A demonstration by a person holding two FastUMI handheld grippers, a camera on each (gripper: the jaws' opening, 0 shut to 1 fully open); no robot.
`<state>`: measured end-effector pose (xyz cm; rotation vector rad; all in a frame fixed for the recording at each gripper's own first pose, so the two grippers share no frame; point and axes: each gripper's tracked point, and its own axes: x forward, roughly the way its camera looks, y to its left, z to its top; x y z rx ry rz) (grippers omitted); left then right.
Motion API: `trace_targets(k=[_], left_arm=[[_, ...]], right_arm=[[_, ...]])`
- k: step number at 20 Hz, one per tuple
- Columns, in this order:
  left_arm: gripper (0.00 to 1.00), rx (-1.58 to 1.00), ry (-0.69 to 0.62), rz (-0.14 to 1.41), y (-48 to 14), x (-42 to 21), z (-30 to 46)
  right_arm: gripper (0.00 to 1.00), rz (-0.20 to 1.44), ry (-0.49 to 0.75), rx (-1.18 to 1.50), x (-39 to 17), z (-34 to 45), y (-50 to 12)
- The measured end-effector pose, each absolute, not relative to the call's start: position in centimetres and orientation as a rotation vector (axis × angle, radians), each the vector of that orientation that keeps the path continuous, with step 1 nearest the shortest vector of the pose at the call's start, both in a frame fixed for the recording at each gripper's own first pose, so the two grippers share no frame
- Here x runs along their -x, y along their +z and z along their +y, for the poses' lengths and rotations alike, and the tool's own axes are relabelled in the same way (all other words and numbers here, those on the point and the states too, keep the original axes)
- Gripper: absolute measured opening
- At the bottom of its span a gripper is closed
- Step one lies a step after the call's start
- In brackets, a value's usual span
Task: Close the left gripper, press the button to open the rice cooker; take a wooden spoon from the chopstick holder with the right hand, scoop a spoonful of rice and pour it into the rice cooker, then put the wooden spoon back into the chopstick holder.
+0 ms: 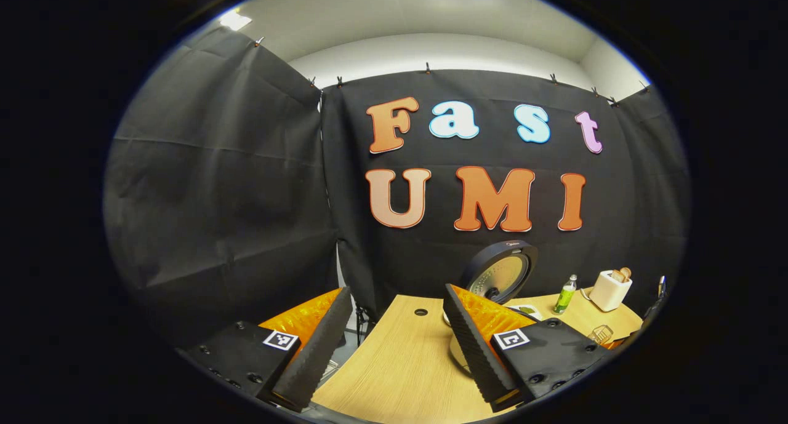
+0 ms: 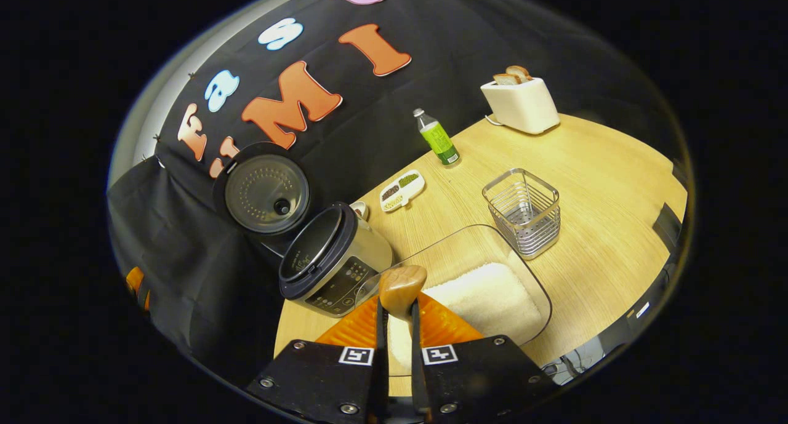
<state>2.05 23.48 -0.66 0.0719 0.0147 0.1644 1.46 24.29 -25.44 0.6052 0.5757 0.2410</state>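
Right tongs [image 2: 399, 325] are clamped on the light wooden spoon [image 2: 401, 288], handle pinched between both fingers, bowl end pointing forward along the tongs' axis. The spoon hangs above the clear shallow tray of white rice [image 2: 486, 298], at its near-left part; cannot tell if any rice sits in the bowl. The silver rice cooker with dark rim [image 2: 332, 261] stands just left of the tray, its round lid [image 2: 266, 193] swung up, pot mouth open. The wire-mesh chopstick holder [image 2: 523, 212] stands right of and beyond the tray, empty. Left tongs [image 1: 394, 344] are spread wide, holding nothing, above the pale wood worktop [image 1: 400, 362]. Judgement: the right hand is nearer; the pour calls for a short leftward carry.
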Motion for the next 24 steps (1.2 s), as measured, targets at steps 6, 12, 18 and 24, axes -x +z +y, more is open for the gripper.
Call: trace_targets(k=[6,12,18,24], left_arm=[[0.98,-0.068,0.149,0.014,-0.7,-2.2,22.7],[0.97,-0.069,0.147,0.004,-0.1,-2.0,22.6],[0.97,-0.06,0.143,-0.004,0.0,-1.6,22.3],[0.99,-0.061,0.145,-0.002,-0.2,-1.6,22.0]], right_arm=[[0.14,0.589,0.262,-0.779,-1.5,24.0,-25.5],[0.14,0.565,0.24,-0.988,-1.8,21.7,-25.2],[0.14,0.526,0.21,-1.102,-2.4,19.3,-23.8],[0.14,0.522,0.199,-1.159,-2.0,17.9,-21.8]])
